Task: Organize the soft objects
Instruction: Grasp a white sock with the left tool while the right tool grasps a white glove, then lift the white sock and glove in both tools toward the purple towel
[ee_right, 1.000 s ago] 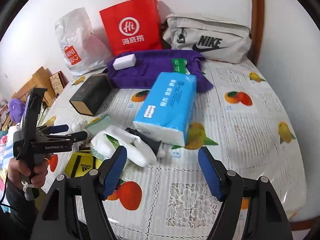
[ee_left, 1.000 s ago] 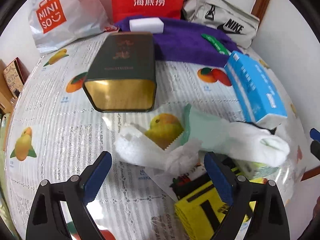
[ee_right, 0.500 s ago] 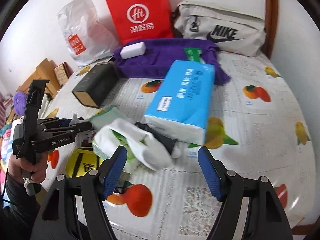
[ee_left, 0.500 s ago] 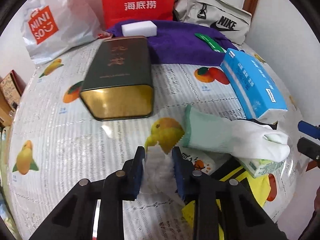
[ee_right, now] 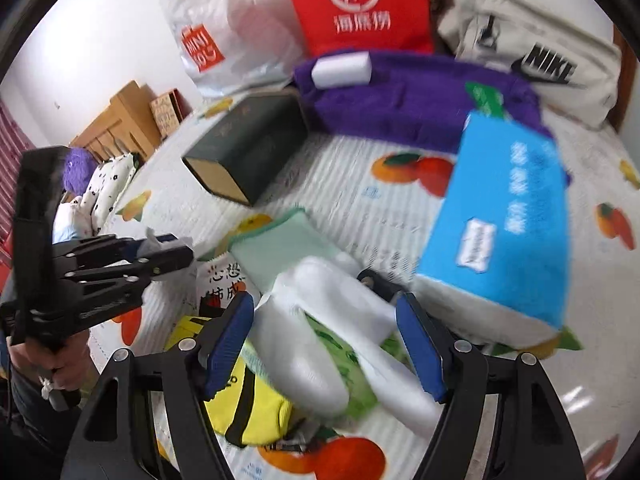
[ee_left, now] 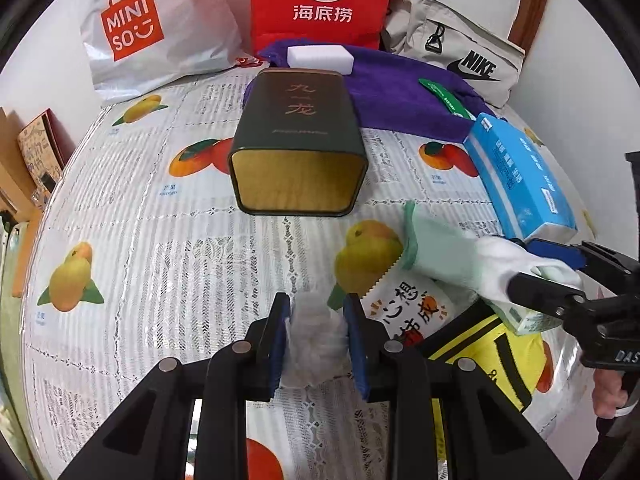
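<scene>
Green tin [ee_left: 298, 142], red paper bag [ee_left: 322, 2], fruit-print tablecloth [ee_left: 132, 240].

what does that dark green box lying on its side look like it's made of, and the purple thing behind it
Dark green box: likely tin-plated metal, with a satin painted outside, a brushed gold sheen inside and rounded rolled edges. Purple cloth: looks like plush towelling or microfibre, matte and fuzzy, lying in soft folds.

From my left camera the tin [ee_left: 298, 148] lies ahead on the table [ee_left: 132, 240], with a towel [ee_left: 404, 96] behind it carrying a sponge [ee_left: 320, 61]. Right of the tin sits the tissue box [ee_left: 520, 184]. The glove [ee_left: 460, 262] lies before that box, over a snack packet [ee_left: 412, 308].
</scene>
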